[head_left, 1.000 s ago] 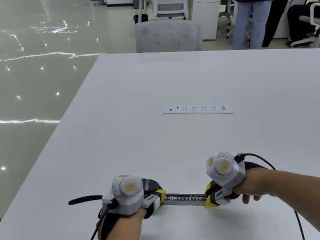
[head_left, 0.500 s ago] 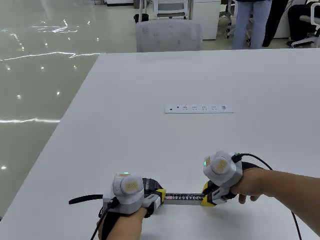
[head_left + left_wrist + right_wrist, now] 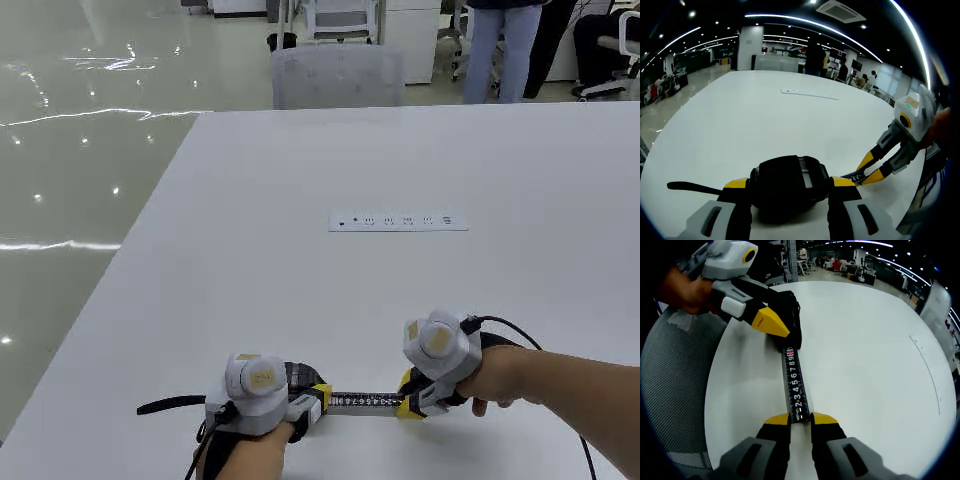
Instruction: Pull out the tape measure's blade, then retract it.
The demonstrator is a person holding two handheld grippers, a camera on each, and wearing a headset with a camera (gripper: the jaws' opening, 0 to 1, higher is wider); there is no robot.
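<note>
At the near edge of the white table (image 3: 260,250), the black tape measure case (image 3: 785,175) is clamped between the jaws of the left gripper (image 3: 790,184), which hide its sides. The blade (image 3: 793,380) is drawn out to the right. Its tip is pinched in the closed right gripper (image 3: 800,418) and hidden there. A black strap (image 3: 168,402) lies left of the case. A power strip (image 3: 398,220) lies farther off.

Blade (image 3: 794,385) tip hidden between jaws
</note>
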